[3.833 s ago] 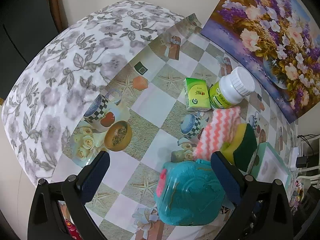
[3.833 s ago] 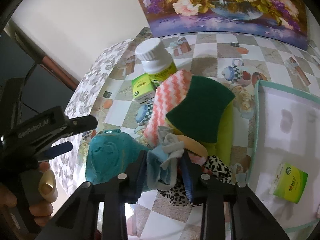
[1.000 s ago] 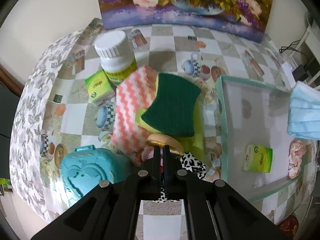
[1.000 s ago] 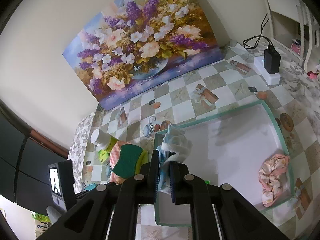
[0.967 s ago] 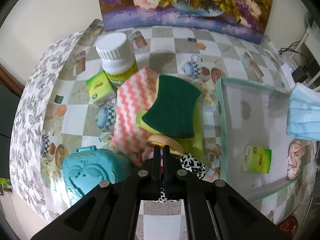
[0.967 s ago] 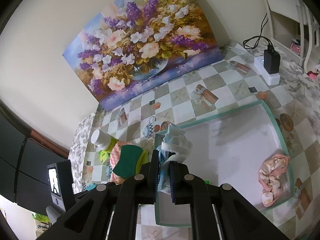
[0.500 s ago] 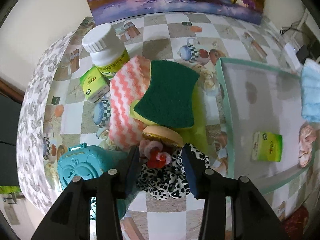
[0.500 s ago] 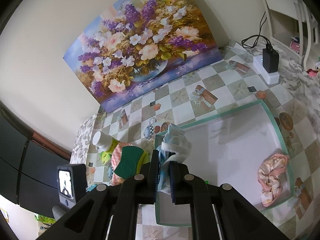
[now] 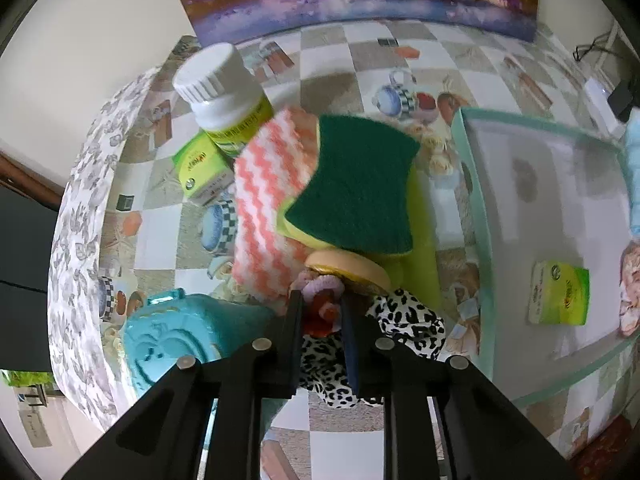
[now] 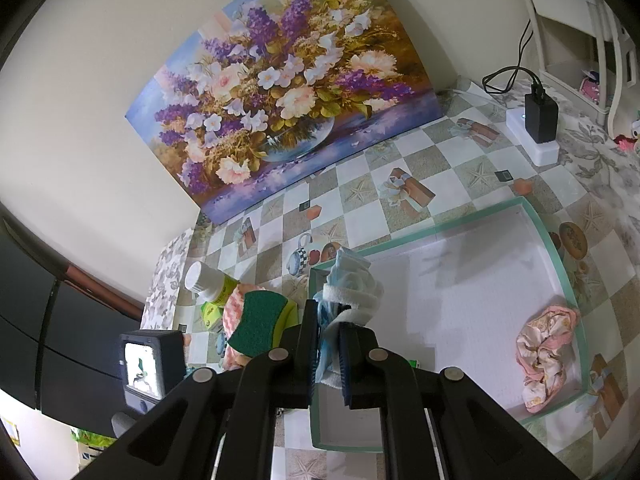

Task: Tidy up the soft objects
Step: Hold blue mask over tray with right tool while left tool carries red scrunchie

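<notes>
Since half second ago: left tool (image 9: pixel 322 312) narrowed from spread to pinching red-pink scrunchie (image 9: pixel 320 308) in pile on worktop (image 9: pixel 400 56), beside leopard cloth (image 9: pixel 404 324), below sponge (image 9: pixel 356 184) and striped cloth (image 9: pixel 268 196). Bottle (image 9: pixel 220 96), green box (image 9: pixel 200 164), teal case (image 9: pixel 168 344) near pile. Right tool (image 10: pixel 329 344) unchanged, clamped on blue mask (image 10: pixel 352 284), held above tray (image 10: pixel 560 264) near its left rim. Pink cloth (image 10: pixel 544 352) lies in tray's right end.
</notes>
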`<state>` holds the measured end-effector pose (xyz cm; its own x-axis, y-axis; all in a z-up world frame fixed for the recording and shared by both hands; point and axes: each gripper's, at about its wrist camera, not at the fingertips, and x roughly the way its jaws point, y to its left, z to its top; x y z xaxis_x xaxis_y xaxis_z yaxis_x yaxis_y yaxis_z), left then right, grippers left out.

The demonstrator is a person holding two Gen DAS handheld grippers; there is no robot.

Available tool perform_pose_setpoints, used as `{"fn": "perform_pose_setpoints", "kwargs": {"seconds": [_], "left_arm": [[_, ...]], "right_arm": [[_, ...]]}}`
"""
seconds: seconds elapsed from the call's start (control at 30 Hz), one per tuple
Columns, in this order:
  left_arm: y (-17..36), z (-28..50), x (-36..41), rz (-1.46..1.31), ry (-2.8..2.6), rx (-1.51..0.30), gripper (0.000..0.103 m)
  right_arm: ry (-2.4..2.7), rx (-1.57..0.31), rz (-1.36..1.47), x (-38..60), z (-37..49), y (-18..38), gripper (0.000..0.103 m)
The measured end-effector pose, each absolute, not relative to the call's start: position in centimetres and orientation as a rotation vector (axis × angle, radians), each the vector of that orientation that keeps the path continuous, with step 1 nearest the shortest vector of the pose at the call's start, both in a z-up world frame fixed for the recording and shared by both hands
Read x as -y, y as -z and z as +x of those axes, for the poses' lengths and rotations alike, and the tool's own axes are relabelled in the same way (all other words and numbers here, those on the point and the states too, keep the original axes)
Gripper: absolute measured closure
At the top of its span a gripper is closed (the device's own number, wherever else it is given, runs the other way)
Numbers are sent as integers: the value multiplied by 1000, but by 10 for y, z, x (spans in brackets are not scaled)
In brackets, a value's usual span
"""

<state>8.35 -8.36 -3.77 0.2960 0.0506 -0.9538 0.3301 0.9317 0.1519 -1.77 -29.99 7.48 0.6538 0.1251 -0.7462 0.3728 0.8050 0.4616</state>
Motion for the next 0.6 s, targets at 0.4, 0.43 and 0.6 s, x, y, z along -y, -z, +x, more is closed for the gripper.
{"fn": "perform_pose_setpoints", "kwargs": {"seconds": [0.4, 0.43, 0.6], "left_arm": [[-45, 66, 85, 199, 290, -1033, 85], [-45, 66, 86, 198, 303, -1024, 85], [-45, 58, 116, 186, 405, -982, 83]], "right_arm": [[201, -830, 633, 310, -25, -85, 93], [219, -835, 629, 314, -26, -83, 93], [325, -878, 642, 339, -31, -65, 93]]}}
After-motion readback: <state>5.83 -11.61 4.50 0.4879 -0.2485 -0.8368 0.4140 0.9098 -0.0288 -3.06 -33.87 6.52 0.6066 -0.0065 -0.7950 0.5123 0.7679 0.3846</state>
